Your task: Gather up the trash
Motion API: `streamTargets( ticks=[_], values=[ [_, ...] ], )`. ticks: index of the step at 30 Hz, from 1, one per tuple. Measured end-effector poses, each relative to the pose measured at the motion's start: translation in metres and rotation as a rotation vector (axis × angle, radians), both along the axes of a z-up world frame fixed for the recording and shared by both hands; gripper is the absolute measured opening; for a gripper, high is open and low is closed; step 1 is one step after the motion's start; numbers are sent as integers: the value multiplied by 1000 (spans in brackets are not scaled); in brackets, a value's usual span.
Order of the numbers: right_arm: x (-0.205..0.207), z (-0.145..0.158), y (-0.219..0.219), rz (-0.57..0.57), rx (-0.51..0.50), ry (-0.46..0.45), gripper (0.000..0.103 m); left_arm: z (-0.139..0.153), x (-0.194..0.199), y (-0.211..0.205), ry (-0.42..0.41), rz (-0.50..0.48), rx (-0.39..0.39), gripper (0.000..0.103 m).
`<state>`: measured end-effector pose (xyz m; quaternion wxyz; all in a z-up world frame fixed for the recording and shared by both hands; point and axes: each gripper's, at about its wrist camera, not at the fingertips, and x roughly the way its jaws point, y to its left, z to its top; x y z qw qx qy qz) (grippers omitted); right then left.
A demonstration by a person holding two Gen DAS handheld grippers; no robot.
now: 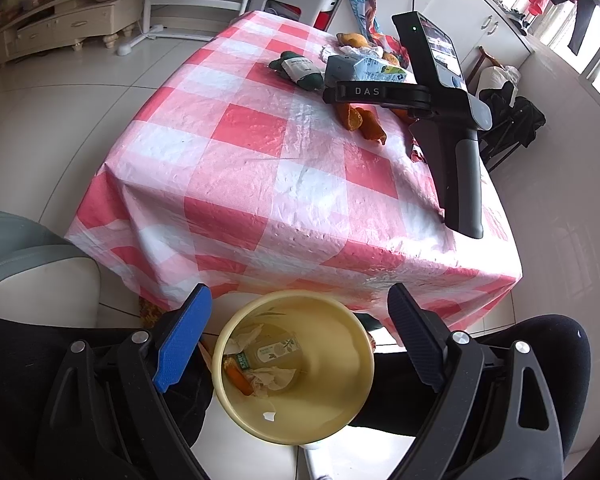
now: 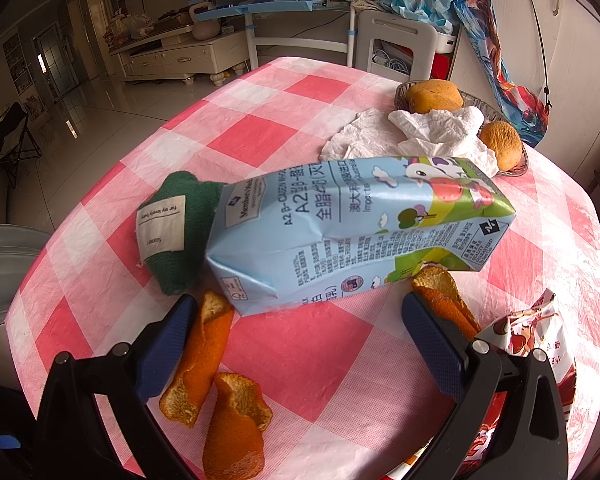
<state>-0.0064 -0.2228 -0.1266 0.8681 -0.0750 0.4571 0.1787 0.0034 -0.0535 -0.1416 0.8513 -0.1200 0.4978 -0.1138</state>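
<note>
Table [image 2: 300, 344] under pink-checked cloth; pale tiled floor. One milk carton [image 2: 352, 232] at centre, three orange peels [image 2: 198, 356] at six o'clock, two tissues [image 2: 440, 132] at one. Bin [image 1: 296, 364] beside table. Left gripper [image 1: 300, 340] and right gripper [image 2: 300, 344] both gape, empty.

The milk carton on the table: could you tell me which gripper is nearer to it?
Right. The right gripper hovers just in front of the milk carton, jaws open; the left gripper hangs over the yellow bin beside the table.
</note>
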Motion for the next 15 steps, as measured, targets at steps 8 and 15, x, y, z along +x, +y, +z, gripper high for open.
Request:
streamTargets(
  ticks=[8,15],
  values=[
    [0,0,0,0,0,0,97,0,0,-1,1,-3,-1,86],
    [0,0,0,0,0,0,98,0,0,-1,1,-2,-1,86]
  ],
)
